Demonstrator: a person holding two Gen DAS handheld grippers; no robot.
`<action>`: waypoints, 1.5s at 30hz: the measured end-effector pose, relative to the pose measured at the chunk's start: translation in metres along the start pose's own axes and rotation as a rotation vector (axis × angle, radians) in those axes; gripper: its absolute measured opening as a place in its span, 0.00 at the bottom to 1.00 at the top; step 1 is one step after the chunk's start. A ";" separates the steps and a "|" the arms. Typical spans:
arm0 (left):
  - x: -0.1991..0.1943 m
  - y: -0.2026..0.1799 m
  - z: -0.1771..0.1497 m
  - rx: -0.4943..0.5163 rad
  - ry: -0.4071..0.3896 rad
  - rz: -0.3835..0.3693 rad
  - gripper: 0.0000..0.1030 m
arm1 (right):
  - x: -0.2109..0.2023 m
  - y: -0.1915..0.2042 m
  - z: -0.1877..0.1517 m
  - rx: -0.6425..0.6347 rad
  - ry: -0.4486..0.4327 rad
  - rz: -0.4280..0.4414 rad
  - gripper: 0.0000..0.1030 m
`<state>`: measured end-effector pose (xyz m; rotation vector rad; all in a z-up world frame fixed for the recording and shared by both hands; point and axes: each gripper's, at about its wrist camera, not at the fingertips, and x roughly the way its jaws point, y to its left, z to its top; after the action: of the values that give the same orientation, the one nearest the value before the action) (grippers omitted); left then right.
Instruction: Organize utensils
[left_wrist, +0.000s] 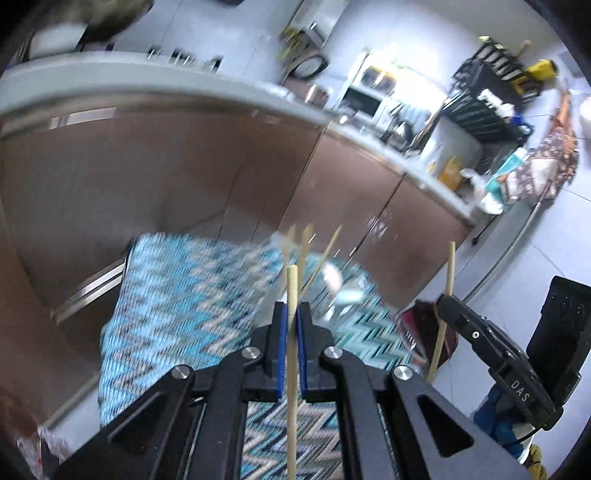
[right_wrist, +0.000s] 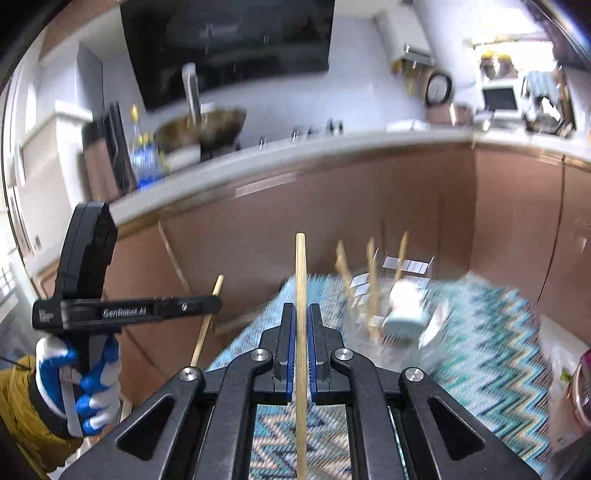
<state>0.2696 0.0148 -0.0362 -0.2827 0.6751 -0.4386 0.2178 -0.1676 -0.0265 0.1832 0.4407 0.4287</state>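
My left gripper (left_wrist: 291, 306) is shut on a wooden chopstick (left_wrist: 291, 354) that stands upright between its blue pads. To its right, in the left wrist view, my right gripper (left_wrist: 445, 299) pinches a second chopstick (left_wrist: 450, 266). In the right wrist view that right gripper (right_wrist: 301, 308) is shut on its chopstick (right_wrist: 301, 266). At the left, a gloved hand (right_wrist: 81, 380) holds the left gripper (right_wrist: 218, 303) with its chopstick (right_wrist: 203, 332). Ahead, a blurred clear holder (right_wrist: 373, 306) with several chopsticks stands on the zigzag cloth (right_wrist: 480, 332). It is also blurred in the left wrist view, where I see the holder (left_wrist: 306, 251).
A table under a teal zigzag cloth (left_wrist: 177, 295) lies below both grippers. Brown cabinets (right_wrist: 332, 221) and a pale counter (right_wrist: 295, 151) run behind it, with a wok (right_wrist: 201, 127) and an oil bottle (right_wrist: 142, 155). A pale blue-white object (right_wrist: 404, 310) sits by the holder. A pink item (right_wrist: 580, 387) is at the right edge.
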 end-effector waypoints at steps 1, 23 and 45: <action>-0.002 -0.008 0.009 0.006 -0.031 -0.014 0.05 | -0.006 -0.002 0.008 -0.007 -0.034 -0.003 0.06; 0.101 -0.030 0.077 -0.026 -0.506 0.081 0.05 | 0.103 -0.062 0.057 0.001 -0.352 -0.072 0.06; 0.098 -0.027 0.047 -0.034 -0.575 0.168 0.10 | 0.088 -0.066 0.028 -0.039 -0.363 -0.182 0.37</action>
<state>0.3604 -0.0499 -0.0437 -0.3611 0.1404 -0.1686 0.3264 -0.1902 -0.0520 0.1774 0.0907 0.2178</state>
